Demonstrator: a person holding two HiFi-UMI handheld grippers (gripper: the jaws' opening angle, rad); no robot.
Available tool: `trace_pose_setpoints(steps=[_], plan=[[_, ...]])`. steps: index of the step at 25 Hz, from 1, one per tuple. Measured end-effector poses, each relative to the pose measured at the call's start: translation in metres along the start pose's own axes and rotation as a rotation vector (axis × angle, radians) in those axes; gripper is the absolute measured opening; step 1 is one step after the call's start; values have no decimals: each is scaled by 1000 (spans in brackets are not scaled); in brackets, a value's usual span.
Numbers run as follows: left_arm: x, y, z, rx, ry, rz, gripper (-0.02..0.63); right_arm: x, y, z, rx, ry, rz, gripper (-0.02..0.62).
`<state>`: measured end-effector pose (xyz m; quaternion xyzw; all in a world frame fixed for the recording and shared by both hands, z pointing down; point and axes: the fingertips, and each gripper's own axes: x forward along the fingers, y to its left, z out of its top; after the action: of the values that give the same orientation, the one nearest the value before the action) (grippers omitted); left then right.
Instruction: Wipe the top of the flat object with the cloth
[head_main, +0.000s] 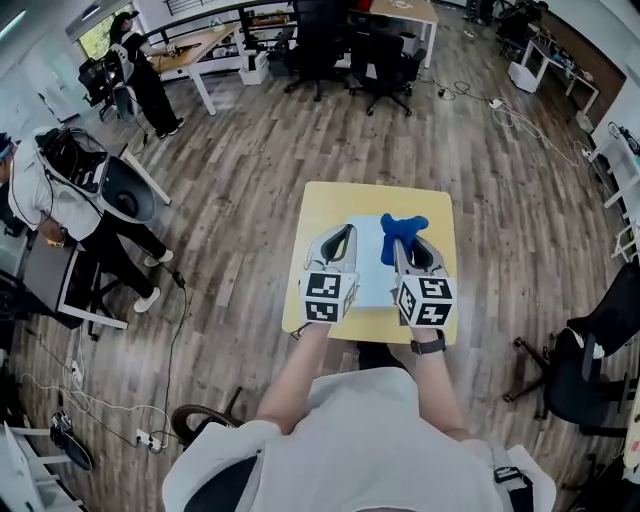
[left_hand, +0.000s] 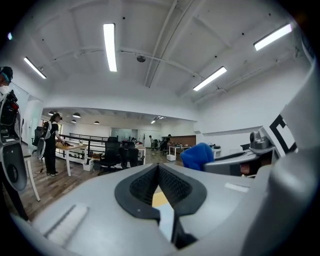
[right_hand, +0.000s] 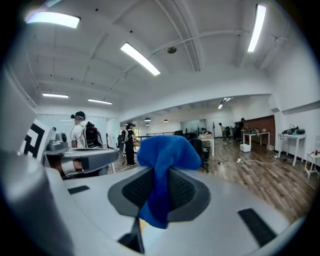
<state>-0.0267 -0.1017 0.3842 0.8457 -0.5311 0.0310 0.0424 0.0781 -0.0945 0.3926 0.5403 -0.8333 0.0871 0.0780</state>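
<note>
A pale blue flat object (head_main: 372, 268) lies on a small yellow table (head_main: 335, 205). My right gripper (head_main: 399, 246) is shut on a bright blue cloth (head_main: 403, 230), which bunches up above its tips over the object's far right part. In the right gripper view the cloth (right_hand: 167, 150) fills the space between the jaws of that gripper (right_hand: 161, 172) and hangs down. My left gripper (head_main: 338, 245) hovers over the object's left side, shut with nothing in it. In the left gripper view its tips (left_hand: 159, 167) meet, and the cloth (left_hand: 197, 156) shows at the right.
Wooden floor surrounds the table. A person (head_main: 60, 215) stands at a desk to the left, another (head_main: 145, 75) at the far left. Black office chairs (head_main: 385, 55) stand at the back, and one chair (head_main: 590, 350) stands close on the right. Cables (head_main: 165, 370) trail on the floor.
</note>
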Motion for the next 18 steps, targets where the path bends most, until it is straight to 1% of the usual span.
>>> trace_pose_setpoints(steps=[2,4,6,9,10,15,18], plan=[[22,6,0,7,11,-8,9,23,-17,0,24,31,0,69],[43,13,0,24,30,-20,9,45,-32,2,27,59,5,69],[61,20,-3,31,59,-18,9,63,-43,0,-15,104,24,69],[84,31,-16,24,99,2,9,86,-54,-16,-113,203,75,73],[91,35,-21,14,111,10,9,93,-57,-22,-131,227,92,89],[116,50,-48,-24,170,35,9,129,-71,-41,-136,275,170,87],[124,61,-62,-48,190,48,9,153,-70,-58,-193,312,223,87]])
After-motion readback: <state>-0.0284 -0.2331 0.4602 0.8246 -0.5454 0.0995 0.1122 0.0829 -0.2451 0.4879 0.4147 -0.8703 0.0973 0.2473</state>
